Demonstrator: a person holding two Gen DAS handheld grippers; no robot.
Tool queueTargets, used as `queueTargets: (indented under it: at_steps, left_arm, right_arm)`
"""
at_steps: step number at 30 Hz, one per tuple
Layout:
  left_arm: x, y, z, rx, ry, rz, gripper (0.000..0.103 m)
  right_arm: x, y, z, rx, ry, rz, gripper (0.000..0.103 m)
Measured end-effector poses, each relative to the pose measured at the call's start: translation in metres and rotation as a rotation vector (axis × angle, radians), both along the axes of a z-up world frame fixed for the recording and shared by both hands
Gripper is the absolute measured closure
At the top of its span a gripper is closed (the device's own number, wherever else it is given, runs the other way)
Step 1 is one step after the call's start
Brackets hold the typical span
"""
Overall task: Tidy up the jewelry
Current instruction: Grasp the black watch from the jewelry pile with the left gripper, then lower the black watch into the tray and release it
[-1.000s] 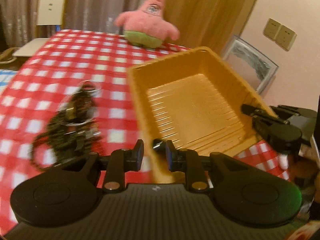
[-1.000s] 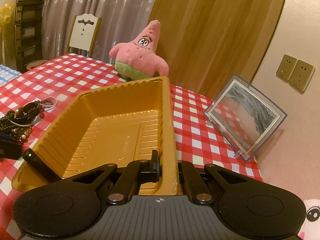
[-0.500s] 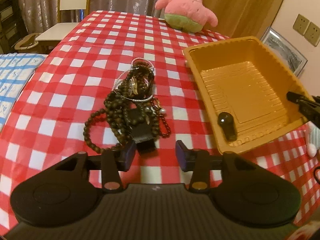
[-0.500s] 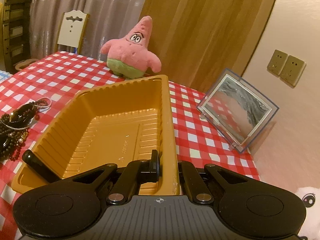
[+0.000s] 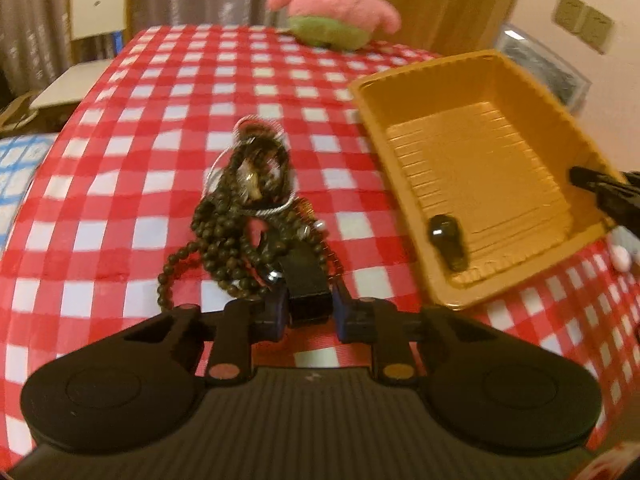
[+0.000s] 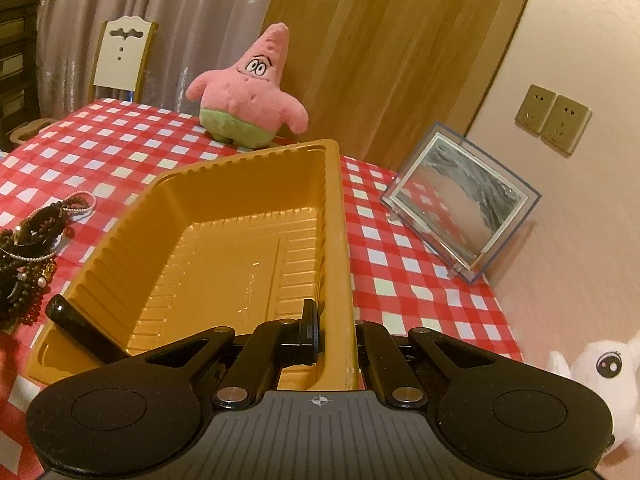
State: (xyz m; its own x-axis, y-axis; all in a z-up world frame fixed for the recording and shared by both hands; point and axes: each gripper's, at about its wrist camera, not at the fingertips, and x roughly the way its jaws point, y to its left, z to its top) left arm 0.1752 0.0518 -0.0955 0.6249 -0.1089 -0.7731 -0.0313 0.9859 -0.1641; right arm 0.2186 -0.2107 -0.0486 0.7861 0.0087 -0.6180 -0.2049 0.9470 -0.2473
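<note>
A tangled pile of jewelry [image 5: 256, 216], dark bead strands, a pearl strand and a silver ring, lies on the red checked tablecloth; it also shows at the left in the right wrist view [image 6: 28, 252]. My left gripper [image 5: 308, 312] is open, its jaws on either side of a black rectangular piece [image 5: 306, 284] at the pile's near end. A golden plastic tray [image 5: 496, 92] stands to the right with one black cylindrical piece [image 5: 446, 238] inside, also shown in the right wrist view [image 6: 80, 326]. My right gripper [image 6: 334, 336] is shut on the tray's near right rim [image 6: 340, 240].
A pink star plush [image 6: 252, 92] sits at the table's far side. A framed picture [image 6: 460, 204] leans against the wall on the right. A white plush [image 6: 600, 372] sits at the near right. A white chair [image 6: 120, 60] stands beyond the table.
My left gripper has moved forward and down to the pile, so the black rectangular piece now sits between its jaws. My right gripper still holds the tray rim.
</note>
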Motion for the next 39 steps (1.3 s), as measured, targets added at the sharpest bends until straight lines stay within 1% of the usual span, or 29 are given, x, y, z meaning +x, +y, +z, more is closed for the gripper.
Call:
queueTargets:
  at_steps: [2,5,8,10,11,16,19,22,24,30,35,39]
  left_arm:
    - [-0.004,-0.001,0.008,0.005,-0.029,-0.026,0.084]
    - [-0.008,0.000,0.017,-0.007,-0.048,-0.026,0.084]
    - [-0.011,0.005,0.027,-0.053,-0.048,-0.008,0.084]
    - [-0.015,0.010,0.035,-0.106,-0.051,0.015,0.084]
    - [-0.017,0.011,0.038,-0.116,-0.056,0.019,0.084]
    - [-0.034,0.010,0.039,-0.072,-0.033,0.045,0.084]
    - [-0.043,0.009,0.035,-0.080,-0.004,0.062,0.084]
    - [-0.046,0.007,0.037,-0.086,-0.001,0.063,0.084]
    - [-0.047,0.002,0.043,-0.078,-0.017,0.053,0.084]
    - [-0.033,-0.017,0.064,-0.104,-0.090,-0.009,0.084]
    - [-0.012,-0.038,0.075,-0.159,-0.134,-0.096,0.084]
    - [0.013,-0.059,0.074,-0.217,-0.145,-0.156,0.084]
  right_arm:
    - [-0.002,0.000,-0.001,0.002,-0.001,-0.004,0.100]
    - [-0.003,0.000,-0.002,0.006,0.002,-0.001,0.100]
    - [-0.002,-0.003,-0.001,0.010,0.004,0.018,0.100]
    - [0.000,-0.006,0.001,0.019,0.014,0.030,0.100]
    - [0.001,-0.007,0.002,0.023,0.014,0.036,0.100]
    - [0.005,-0.011,0.001,0.030,0.016,0.068,0.100]
    - [0.006,-0.013,-0.001,0.037,0.023,0.078,0.100]
    - [0.007,-0.014,-0.003,0.040,0.026,0.083,0.100]
    - [0.007,-0.015,-0.003,0.040,0.027,0.088,0.100]
    - [0.008,-0.016,-0.003,0.042,0.027,0.090,0.100]
    - [0.007,-0.015,-0.004,0.041,0.024,0.093,0.100]
    - [0.006,-0.014,-0.004,0.044,0.020,0.092,0.100]
